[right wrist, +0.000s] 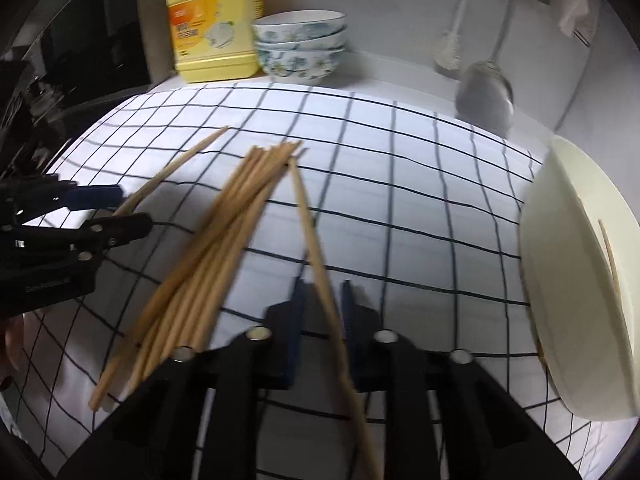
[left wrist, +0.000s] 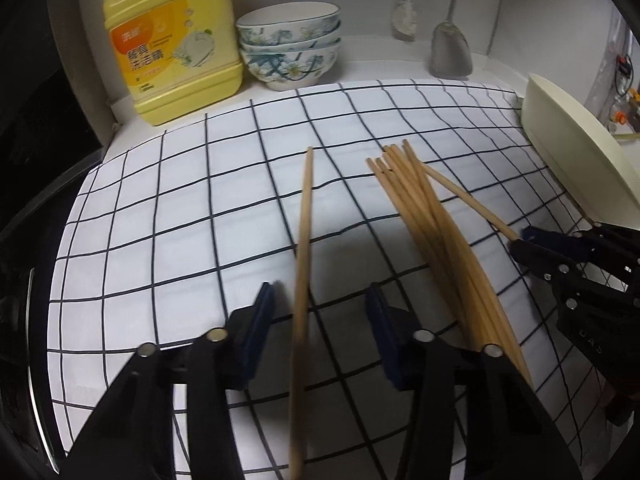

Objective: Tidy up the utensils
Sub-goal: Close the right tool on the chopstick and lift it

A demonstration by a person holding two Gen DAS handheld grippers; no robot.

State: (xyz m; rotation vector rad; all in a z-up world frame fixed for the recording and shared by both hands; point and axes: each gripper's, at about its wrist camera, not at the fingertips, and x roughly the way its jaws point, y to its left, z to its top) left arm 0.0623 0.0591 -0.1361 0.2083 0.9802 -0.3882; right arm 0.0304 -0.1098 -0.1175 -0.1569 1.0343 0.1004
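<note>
On the checked cloth (left wrist: 168, 208) my left gripper (left wrist: 320, 300) stands open around a single chopstick (left wrist: 304, 240), pads clear of it. My right gripper (right wrist: 324, 300) is pinched nearly closed on another chopstick (right wrist: 316, 248). Between them lies the loose bundle of chopsticks (left wrist: 432, 232); the cream holder (right wrist: 576, 280) sits on the cloth's right side.

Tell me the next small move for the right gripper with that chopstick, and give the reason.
Probably carry it to the right and lay it in the cream tray. The right gripper looks closed on a single chopstick, already lifted apart from the bundle of chopsticks on the checked cloth, and one stick seems to lie in the tray already.
</note>
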